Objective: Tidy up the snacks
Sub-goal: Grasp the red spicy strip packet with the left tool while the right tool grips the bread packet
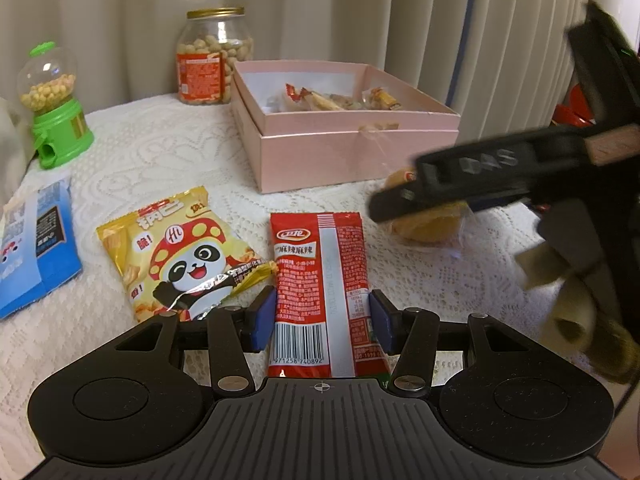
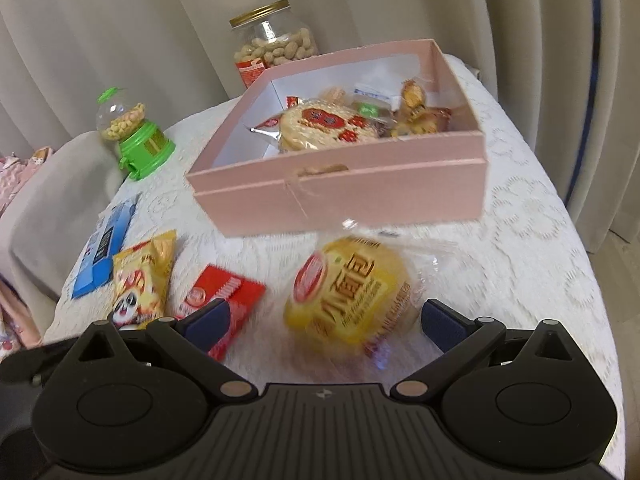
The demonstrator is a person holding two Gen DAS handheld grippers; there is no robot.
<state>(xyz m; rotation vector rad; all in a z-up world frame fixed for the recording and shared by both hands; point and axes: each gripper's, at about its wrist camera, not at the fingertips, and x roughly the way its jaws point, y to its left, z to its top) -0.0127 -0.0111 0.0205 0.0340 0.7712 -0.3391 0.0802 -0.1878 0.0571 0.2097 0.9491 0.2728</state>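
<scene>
A pink box (image 1: 352, 152) (image 2: 360, 196) holds several wrapped snacks. A red spicy-snack packet (image 1: 320, 276) (image 2: 228, 300) lies between the pads of my left gripper (image 1: 322, 322), which is open around it and not squeezing it. A yellow panda chip bag (image 1: 180, 256) (image 2: 140, 288) lies to its left. A yellow wrapped bun (image 2: 352, 300) (image 1: 428, 224) lies in front of the box. My right gripper (image 2: 324, 320) is open wide, its pads on either side of the bun.
A blue packet (image 1: 36, 248) (image 2: 104, 252) lies at the left. A green candy dispenser (image 1: 56, 108) (image 2: 136, 136) and a peanut jar (image 1: 212, 56) (image 2: 276, 48) stand at the back. Curtains hang behind. The white lace-covered table (image 2: 520, 264) drops off at the right.
</scene>
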